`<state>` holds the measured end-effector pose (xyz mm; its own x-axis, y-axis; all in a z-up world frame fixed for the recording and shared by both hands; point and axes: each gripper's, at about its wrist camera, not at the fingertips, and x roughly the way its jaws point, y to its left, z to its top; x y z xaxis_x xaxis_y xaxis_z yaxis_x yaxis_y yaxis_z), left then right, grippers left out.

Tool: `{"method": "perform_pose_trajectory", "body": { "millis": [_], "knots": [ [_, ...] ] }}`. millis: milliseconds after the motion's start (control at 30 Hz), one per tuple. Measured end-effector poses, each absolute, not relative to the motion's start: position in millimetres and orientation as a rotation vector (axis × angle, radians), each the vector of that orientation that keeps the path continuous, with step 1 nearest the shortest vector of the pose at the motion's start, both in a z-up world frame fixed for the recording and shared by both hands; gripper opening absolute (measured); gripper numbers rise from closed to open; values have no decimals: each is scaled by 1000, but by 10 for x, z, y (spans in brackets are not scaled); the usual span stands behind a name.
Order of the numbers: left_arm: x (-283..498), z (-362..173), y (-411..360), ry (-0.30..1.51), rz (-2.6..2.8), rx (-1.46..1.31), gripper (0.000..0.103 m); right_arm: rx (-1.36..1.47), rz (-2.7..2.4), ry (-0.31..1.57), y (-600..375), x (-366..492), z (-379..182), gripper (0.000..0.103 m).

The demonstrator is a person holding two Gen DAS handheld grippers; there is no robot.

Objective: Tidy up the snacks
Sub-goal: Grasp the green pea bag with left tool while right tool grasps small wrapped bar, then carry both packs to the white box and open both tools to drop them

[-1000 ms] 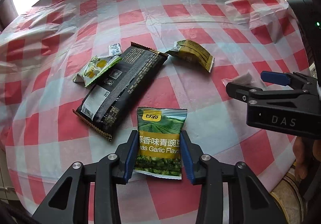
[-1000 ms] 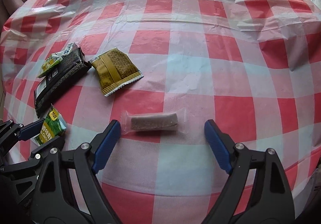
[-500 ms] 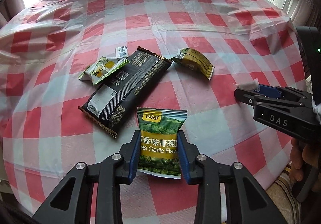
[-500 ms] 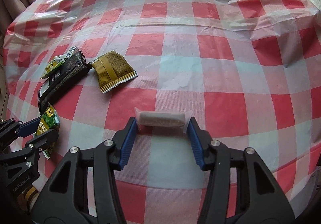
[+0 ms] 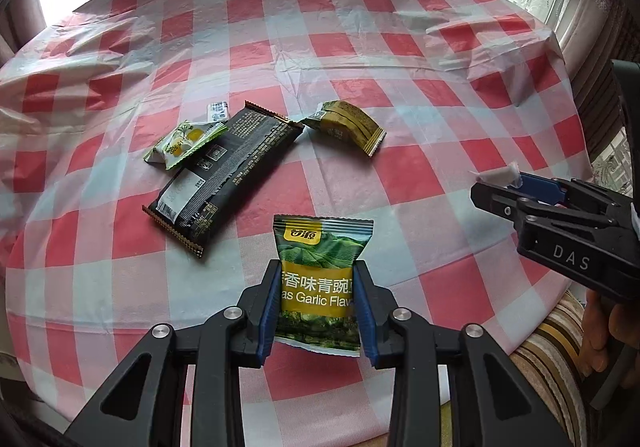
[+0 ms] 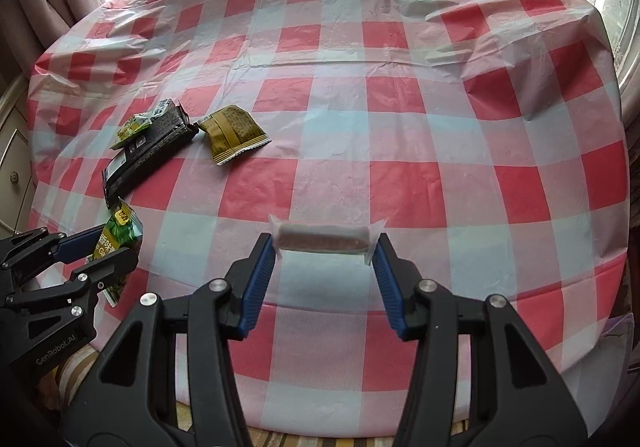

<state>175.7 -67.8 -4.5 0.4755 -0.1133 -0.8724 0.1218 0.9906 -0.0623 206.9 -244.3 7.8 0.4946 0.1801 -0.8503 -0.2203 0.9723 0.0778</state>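
Note:
My left gripper [image 5: 317,283] is shut on a green garlic pea packet [image 5: 320,259], lifted off the checked tablecloth [image 5: 280,47]. The same packet [image 6: 118,237] shows at the left of the right wrist view in that gripper [image 6: 102,245]. My right gripper [image 6: 325,247] is shut on the ends of a small clear-wrapped brown bar [image 6: 322,239], held above the cloth. Seen from the left wrist view, this gripper [image 5: 500,187] sits at the right with the wrapper's white end [image 5: 496,177] sticking out.
On the cloth lie a long black packet [image 5: 224,171], a small green-white packet [image 5: 182,141] on its far end, a tiny white sachet [image 5: 218,111] and an olive-yellow packet [image 5: 346,125]. A striped cushion [image 5: 548,351] and a hand [image 5: 604,331] are at lower right. Curtains hang behind.
The right gripper closed onto the clear-wrapped bar and lifted it. The left gripper tightened on the green packet and rose with it; the table looks farther in both views.

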Motion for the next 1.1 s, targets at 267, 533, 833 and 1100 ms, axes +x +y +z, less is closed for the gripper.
{"method": "perform_pose_trajectory", "body": {
  "millis": [267,533,833,1100],
  "knots": [
    [1611,76,-1080,1054,-224,40,35,-15,207,1003,-2847,1737,184,54],
    [1450,179,-1674,1048,-342,96,35,28,153,993,-3380,1420,201,54],
    [1265,233,-2389,1051,-466,188,35,95,61,985,-4072,1071,156,54],
    [1095,202,-2958,1080,-597,226,35,174,-59,999,-4747,768,14,54]
  ]
}}
